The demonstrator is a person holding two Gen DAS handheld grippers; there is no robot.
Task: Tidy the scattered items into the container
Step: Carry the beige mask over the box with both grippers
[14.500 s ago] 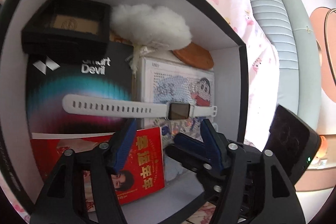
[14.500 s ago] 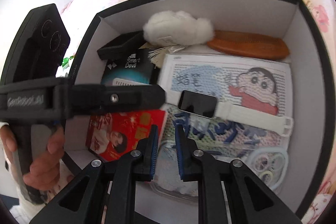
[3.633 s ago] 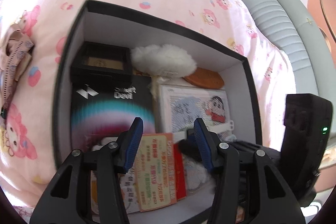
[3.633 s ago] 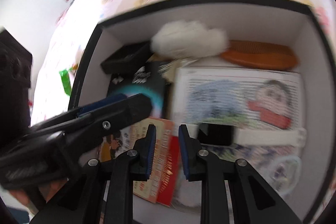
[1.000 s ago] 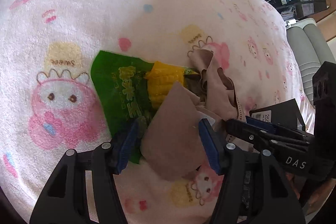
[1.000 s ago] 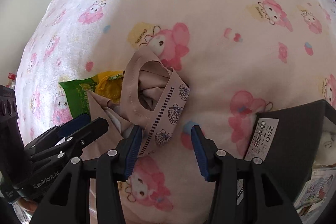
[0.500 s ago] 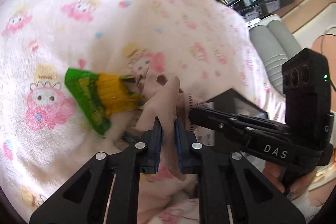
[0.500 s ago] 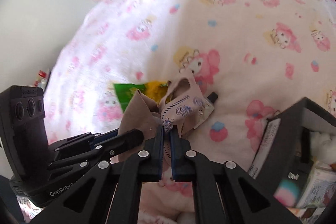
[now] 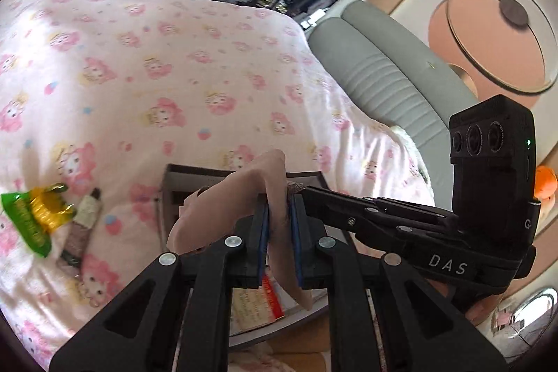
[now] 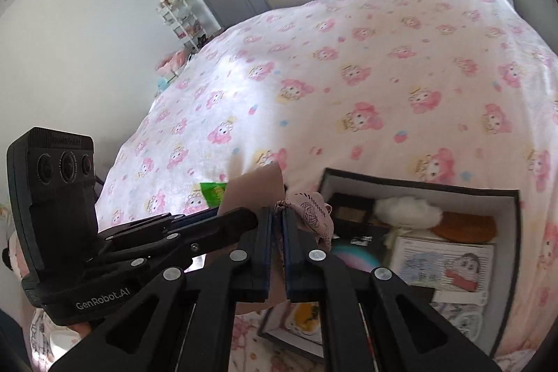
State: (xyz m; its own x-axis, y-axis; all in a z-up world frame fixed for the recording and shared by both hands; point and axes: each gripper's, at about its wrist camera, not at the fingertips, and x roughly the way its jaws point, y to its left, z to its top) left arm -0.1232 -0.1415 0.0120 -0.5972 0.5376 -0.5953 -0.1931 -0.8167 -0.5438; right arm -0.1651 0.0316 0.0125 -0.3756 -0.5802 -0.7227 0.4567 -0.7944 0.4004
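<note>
Left tongs (image 9: 278,225) and right tongs (image 10: 278,234) both clamped on the beige fabric garment (image 9: 244,194), held in air above the black box (image 10: 418,185) on the pink cartoon-print bed (image 10: 366,58); green snack packet (image 9: 28,215) on the bed.

My right gripper (image 10: 276,234) has just clamped down on the beige cloth (image 10: 256,189), with my left gripper (image 10: 244,218) touching it alongside, above the pink bedspread (image 10: 348,75); the black box (image 10: 509,253) (already well filled) sits lower right.
</note>
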